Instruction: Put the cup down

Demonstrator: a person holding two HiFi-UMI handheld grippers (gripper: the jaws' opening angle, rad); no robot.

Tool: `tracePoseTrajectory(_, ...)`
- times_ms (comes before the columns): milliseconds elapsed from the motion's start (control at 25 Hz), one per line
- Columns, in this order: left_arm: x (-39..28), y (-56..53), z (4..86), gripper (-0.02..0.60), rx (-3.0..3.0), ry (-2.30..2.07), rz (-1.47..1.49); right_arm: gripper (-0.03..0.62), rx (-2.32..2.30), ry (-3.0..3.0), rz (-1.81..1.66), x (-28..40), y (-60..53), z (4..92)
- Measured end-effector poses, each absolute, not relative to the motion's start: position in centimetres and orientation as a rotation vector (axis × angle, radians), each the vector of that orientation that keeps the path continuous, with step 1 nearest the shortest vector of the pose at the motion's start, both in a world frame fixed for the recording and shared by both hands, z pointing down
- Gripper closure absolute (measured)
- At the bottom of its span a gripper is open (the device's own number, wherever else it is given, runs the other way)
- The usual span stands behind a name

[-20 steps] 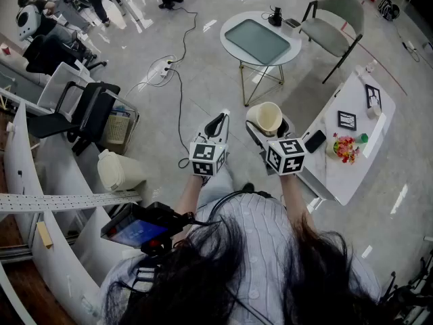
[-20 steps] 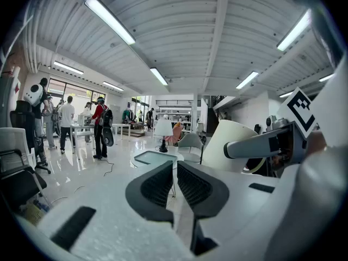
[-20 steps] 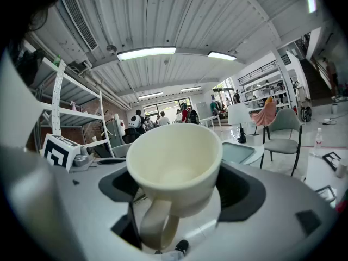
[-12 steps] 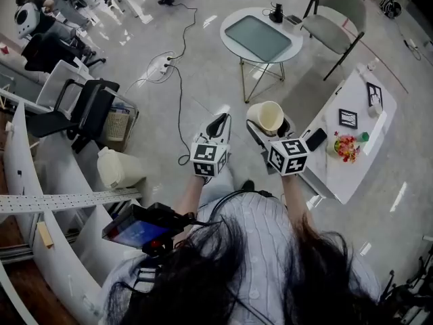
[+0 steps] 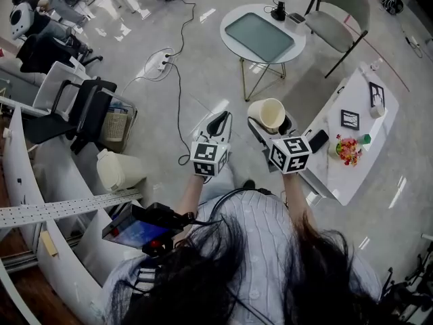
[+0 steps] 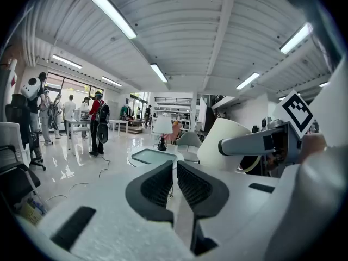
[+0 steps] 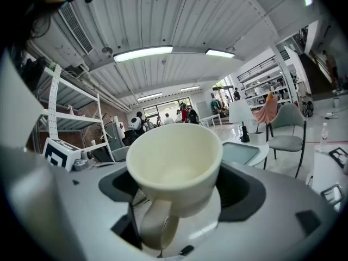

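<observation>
Right tool (image 5: 270, 127) grips cream mug (image 7: 174, 162) by its body, jaws spread wide, rim up so it sets down upright. Mug is in the air. Left tool (image 6: 175, 182) closed, empty, idle alongside. White worktop (image 5: 352, 171) just right of right tool, likely drop spot.

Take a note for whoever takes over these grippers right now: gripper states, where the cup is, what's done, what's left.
Left gripper: jaws together, nothing between them.
Right gripper: jaws wide, clamped on the cream cup, mouth up, handle toward the gripper body.
Cup: in the air, on no surface; the white table is just to its right.
Done: cup in hand. Left: set it down, open the jaws.
</observation>
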State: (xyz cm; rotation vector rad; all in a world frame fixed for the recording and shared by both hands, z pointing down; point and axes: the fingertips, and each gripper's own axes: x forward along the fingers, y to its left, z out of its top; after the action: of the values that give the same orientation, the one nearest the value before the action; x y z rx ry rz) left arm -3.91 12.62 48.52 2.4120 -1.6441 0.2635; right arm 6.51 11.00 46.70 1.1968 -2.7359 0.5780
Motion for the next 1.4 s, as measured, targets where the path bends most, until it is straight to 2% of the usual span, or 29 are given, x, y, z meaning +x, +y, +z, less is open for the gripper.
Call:
tracePoseTrajectory(1000,-11.8,-3.5,48.4,0.545,2.528,-1.432,0.293,0.18,1.363,-2.638,0.634,-2.2,-3.9,46.7)
tracePoseTrajectory(1400,-13.7,-7.6,48.7,0.545,2.587,-1.333,0.302,0.18,1.501,-2.58,0.656,-3.6,-7.1,47.0)
